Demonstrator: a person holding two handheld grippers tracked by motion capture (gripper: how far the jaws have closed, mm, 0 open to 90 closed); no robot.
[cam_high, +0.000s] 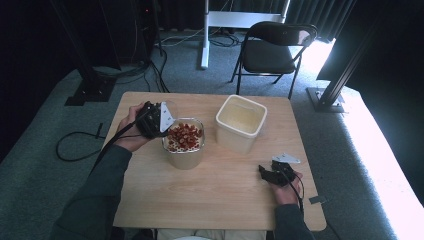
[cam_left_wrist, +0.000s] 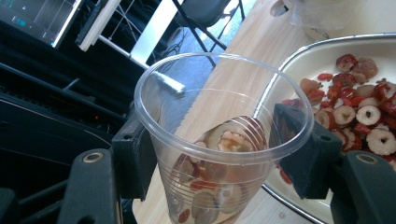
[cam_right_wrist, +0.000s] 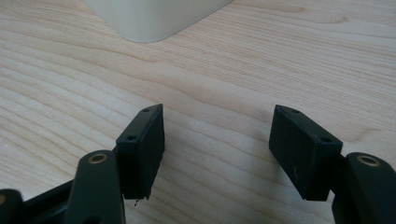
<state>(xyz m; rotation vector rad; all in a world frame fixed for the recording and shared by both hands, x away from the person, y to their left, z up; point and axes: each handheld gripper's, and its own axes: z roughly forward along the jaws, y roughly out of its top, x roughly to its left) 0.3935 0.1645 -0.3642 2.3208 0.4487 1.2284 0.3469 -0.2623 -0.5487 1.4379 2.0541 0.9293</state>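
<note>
surface (cam_high: 220, 185): wooden | tub (cam_high: 240, 122): white, set beside bowl | bowl (cam_high: 183, 143): filled with red dried fruit slices | cup (cam_left_wrist: 219, 140): clear plastic, tilted at bowl rim, clamped by left claw (cam_left_wrist: 224, 154) | right claw (cam_right_wrist: 217, 149): held apart over bare surface

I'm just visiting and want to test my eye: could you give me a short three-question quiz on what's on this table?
1. True or false: the clear plastic cup between the left gripper's jaws has nothing in it.
2. Which container on the wooden table holds the pile of red dried fruit slices? A) the white tub B) the glass bowl C) the folding chair
3. Fill in: the right gripper rests low over the table with its jaws ____ and nothing between them.

Key:
1. False; the cup has several fruit slices at its bottom.
2. B; the white tub looks bare inside.
3. open
</note>
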